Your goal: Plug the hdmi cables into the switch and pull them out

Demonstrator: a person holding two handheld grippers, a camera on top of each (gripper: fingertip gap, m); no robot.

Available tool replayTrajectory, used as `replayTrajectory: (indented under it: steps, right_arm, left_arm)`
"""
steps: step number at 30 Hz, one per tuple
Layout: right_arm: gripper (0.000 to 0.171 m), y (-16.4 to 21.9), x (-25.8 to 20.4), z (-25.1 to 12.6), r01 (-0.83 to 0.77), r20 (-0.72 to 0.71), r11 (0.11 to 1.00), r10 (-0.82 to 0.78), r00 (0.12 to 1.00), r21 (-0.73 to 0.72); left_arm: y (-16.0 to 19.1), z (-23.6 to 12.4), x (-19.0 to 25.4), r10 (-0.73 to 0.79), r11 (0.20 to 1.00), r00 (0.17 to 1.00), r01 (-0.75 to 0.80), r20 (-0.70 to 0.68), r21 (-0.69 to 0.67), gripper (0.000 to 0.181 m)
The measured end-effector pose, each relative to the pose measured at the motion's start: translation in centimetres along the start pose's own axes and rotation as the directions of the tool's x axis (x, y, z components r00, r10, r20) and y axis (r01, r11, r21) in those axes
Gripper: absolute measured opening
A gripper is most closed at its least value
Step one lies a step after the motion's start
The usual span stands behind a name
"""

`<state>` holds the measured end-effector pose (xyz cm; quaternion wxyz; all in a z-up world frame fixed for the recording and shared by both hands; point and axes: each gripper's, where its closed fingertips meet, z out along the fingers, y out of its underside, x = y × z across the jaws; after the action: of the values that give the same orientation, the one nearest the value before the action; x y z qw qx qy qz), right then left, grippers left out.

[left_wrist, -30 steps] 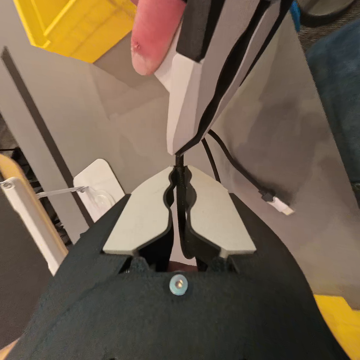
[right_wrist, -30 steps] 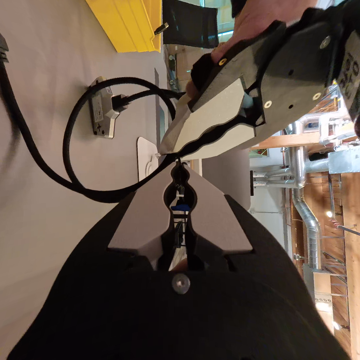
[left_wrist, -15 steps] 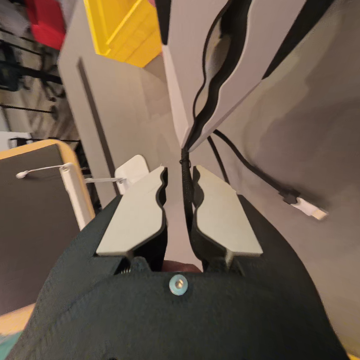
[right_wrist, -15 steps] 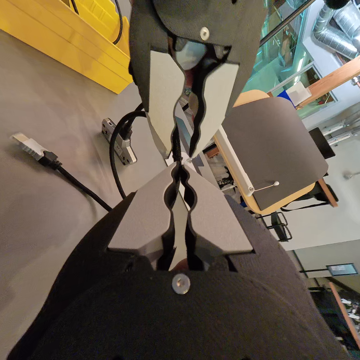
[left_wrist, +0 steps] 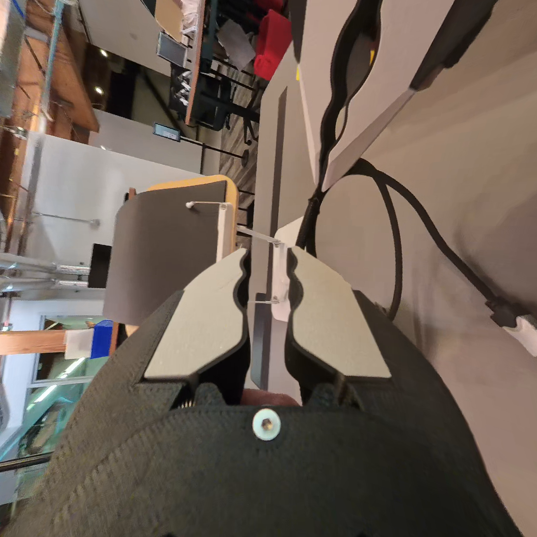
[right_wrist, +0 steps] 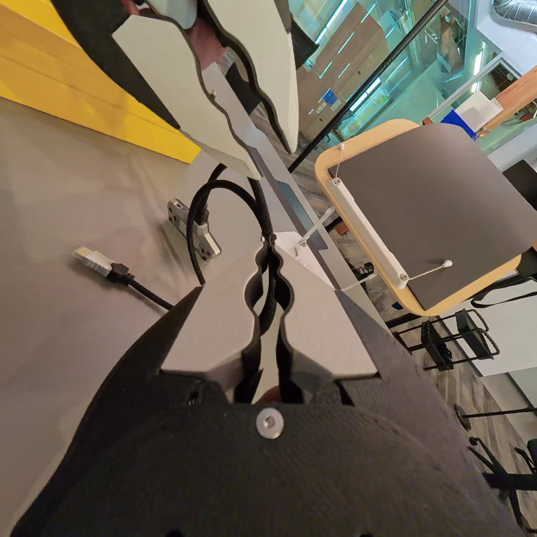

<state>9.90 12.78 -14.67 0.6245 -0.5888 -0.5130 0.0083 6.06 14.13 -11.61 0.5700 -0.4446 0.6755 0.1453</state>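
Note:
My right gripper [right_wrist: 270, 245] is shut on a black braided cable [right_wrist: 263, 209], pinched at the fingertips above the grey table [right_wrist: 72, 334]. The small silver switch [right_wrist: 203, 244] lies on the table to its left with one black plug [right_wrist: 202, 222] in it. A loose HDMI plug [right_wrist: 93, 261] with a silver end lies further left. My left gripper [left_wrist: 267, 255] is open and empty. It also shows in the right wrist view [right_wrist: 273, 161], just above the cable. In the left wrist view the right gripper [left_wrist: 322, 186] holds the cable [left_wrist: 309, 223], and the loose plug [left_wrist: 520, 331] lies at the right.
A yellow bin [right_wrist: 87, 96] stands at the back left of the table. A white pad with a clear stand [left_wrist: 280, 290] sits near the table's far edge. Past that edge is a black board with a wooden rim [right_wrist: 436, 209], and chairs stand on the floor. Tip to tip, the grippers are about 6 cm apart. The small silver switch [right_wrist: 203, 244] is about equally far from each gripper, around 20 cm.
My left gripper has opened, let go of the braided cable and drawn back from it. My right gripper stays shut on the cable. Both views have swung round.

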Motion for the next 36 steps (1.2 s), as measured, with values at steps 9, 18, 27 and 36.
replayTrajectory:
  steps: [9,18,27,36]
  right_arm:
    - [0.0,-1.0,-0.4,-0.4,-0.047,0.048,0.998,0.046,0.998,0.032]
    - [0.0,-1.8,-0.9,-0.6,-0.095,0.083,0.993,0.09,0.992,0.067]
    - [0.0,-2.7,-2.1,-0.6,-0.112,0.165,0.992,0.101,0.981,0.063]
    - [0.0,-2.7,-3.1,-0.6,-0.059,0.245,0.997,0.046,0.968,0.043]
  left_arm:
    - [0.3,0.0,-0.2,-0.03,0.999,0.997,0.031,-0.072,0.011,0.019]
    - [1.5,0.5,2.0,-0.023,0.999,0.996,0.02,-0.081,-0.034,0.018]
    - [1.3,1.6,1.5,0.041,0.999,0.985,-0.044,-0.17,-0.017,0.01]
    - [0.9,1.9,2.7,0.192,0.975,0.891,-0.222,-0.412,-0.025,0.01]
